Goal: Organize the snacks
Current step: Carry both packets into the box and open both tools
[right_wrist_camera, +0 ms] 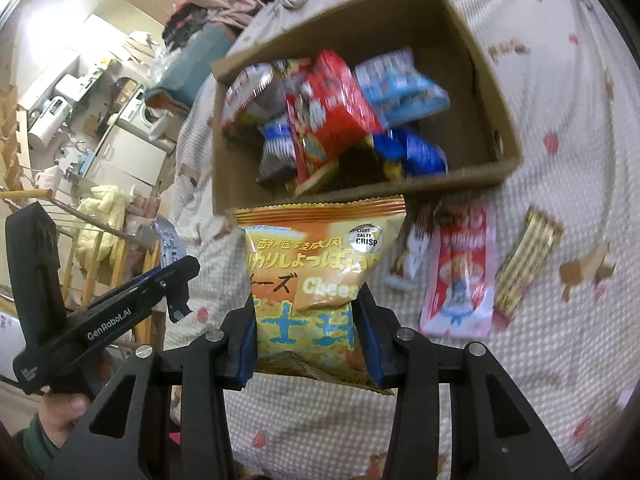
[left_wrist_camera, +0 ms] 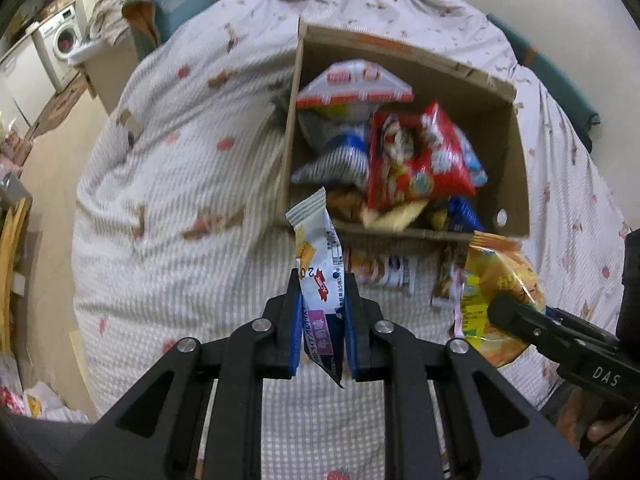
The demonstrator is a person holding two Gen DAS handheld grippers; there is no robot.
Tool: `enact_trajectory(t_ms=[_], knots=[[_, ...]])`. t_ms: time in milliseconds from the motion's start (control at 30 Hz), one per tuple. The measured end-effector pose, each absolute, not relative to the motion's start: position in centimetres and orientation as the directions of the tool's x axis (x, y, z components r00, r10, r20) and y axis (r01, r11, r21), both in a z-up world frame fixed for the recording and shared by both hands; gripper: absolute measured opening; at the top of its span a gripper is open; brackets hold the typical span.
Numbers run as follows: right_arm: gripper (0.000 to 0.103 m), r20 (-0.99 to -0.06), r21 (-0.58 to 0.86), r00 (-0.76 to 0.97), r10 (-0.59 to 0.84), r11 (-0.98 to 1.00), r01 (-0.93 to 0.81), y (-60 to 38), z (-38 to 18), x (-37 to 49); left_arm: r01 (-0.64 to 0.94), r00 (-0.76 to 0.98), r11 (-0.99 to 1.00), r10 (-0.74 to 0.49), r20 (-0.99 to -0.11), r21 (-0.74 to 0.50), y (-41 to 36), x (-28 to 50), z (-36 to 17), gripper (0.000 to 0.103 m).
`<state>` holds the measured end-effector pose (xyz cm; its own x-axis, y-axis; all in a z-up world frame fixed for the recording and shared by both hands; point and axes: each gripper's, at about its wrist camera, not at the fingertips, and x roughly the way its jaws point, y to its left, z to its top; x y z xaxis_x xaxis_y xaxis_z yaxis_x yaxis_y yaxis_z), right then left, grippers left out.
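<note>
Bedding in a pale checked print with small red and brown motifs covers the bed [left_wrist_camera: 168,184] where the work goes on; a washing machine [left_wrist_camera: 66,36] stands in the cluttered room beyond.

Ahead of both claws sits an open cardboard box [left_wrist_camera: 516,168], already holding a jumble of snack bags, a red packet [left_wrist_camera: 416,156] on top. The left claw [left_wrist_camera: 322,320] is nearly shut, pinching a slim white snack wrapper [left_wrist_camera: 316,248] by its lower half so the packet stands up towards the box. The right claw [right_wrist_camera: 306,320] is partly closed on a yellow cheese crisp bag [right_wrist_camera: 320,248], gripped low so it hangs clear. Both look poised for dropping in.

Right of the right claw, a pink packet [right_wrist_camera: 460,280] and a striped bar [right_wrist_camera: 524,256] lie on the bedding, apparently awaiting their turn.
</note>
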<state>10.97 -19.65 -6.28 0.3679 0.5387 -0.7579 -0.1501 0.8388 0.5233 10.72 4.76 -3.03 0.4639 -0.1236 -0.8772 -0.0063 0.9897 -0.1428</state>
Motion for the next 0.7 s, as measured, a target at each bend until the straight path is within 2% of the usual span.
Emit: enact_trajectory(t_ms=[300, 700], knots=[[0.044, -0.717, 0.489, 0.472, 0.513, 0.853, -0.185, -21.4, -2.7, 14.1, 0.040, 0.496, 0.993, -0.119, -0.860, -0.114, 3.6, 15.1, -1.2, 0.014], [0.044, -0.691, 0.443, 0.559, 0.459, 0.879, -0.176, -23.2, -1.2, 19.7, 0.035, 0.501, 0.996, -0.088, -0.861, -0.081, 2.4, 20.5, -1.9, 0.014]])
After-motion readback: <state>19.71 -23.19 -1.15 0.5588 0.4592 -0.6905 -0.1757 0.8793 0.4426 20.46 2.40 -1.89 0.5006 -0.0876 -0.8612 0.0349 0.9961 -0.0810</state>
